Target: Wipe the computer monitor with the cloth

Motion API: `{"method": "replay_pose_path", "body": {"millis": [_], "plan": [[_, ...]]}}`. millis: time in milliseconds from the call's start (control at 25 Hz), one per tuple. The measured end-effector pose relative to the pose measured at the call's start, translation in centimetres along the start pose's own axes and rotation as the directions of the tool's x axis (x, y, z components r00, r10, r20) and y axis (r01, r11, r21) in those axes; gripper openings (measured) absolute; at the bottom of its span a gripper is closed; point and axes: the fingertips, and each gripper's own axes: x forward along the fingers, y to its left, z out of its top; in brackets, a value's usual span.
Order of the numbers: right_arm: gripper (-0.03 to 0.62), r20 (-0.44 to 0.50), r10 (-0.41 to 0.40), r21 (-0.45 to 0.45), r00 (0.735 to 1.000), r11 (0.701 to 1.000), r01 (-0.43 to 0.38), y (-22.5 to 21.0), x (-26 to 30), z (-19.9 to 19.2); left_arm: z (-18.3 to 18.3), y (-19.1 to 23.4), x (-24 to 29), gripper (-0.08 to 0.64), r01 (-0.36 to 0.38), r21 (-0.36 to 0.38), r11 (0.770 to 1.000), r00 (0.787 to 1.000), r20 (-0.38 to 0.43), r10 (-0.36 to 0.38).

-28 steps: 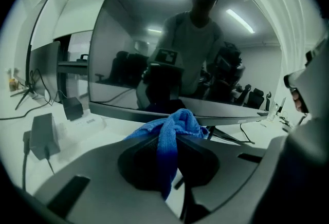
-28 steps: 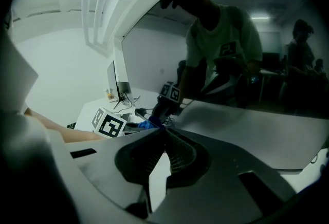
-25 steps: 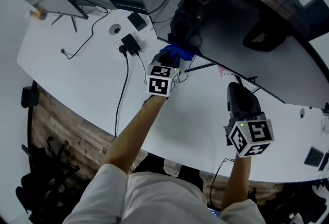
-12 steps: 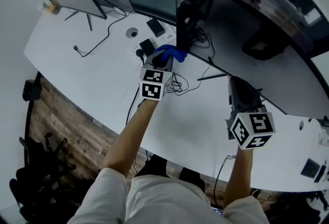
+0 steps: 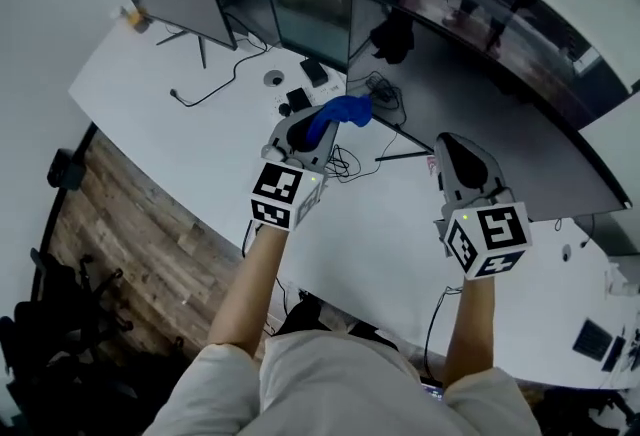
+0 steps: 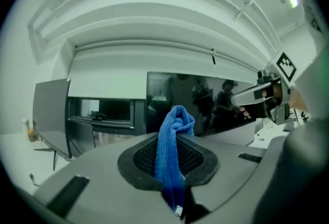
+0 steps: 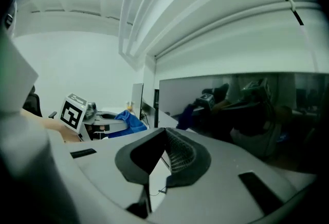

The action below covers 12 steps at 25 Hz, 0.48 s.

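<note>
Lifting the soft, limp cloth (image 5: 338, 112) nearer the monitor (image 6: 205, 110) than before — pinching its middle in the left gripper (image 5: 316, 126), leaving the right gripper (image 5: 458, 152) slightly parted, empty.

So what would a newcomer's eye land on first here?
The bright blue terry cloth, pinched in the left tool above the white desk. Right behind it stands a wide dark computer monitor, and the right tool hangs empty in front of that screen, jaws slightly apart.
</note>
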Motion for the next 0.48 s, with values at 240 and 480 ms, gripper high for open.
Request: {"method": "replay_pose_path", "body": {"millis": [240,480], "plan": [[0.012,0.076,0.027,-0.073,0.997,0.997,-0.022,1.9,-5.3,3.8,6.7,-4.8,-6.0,0.055,-0.02,0.125,0.992,0.999,0.051,0.014],[0.012,0.137,0.054,-0.112,0.989,0.993,-0.038,3.8,-8.2,6.8,11.9,-7.1,-10.6,0.055,-0.058,0.214,0.975,0.993,0.117,0.034]]}}
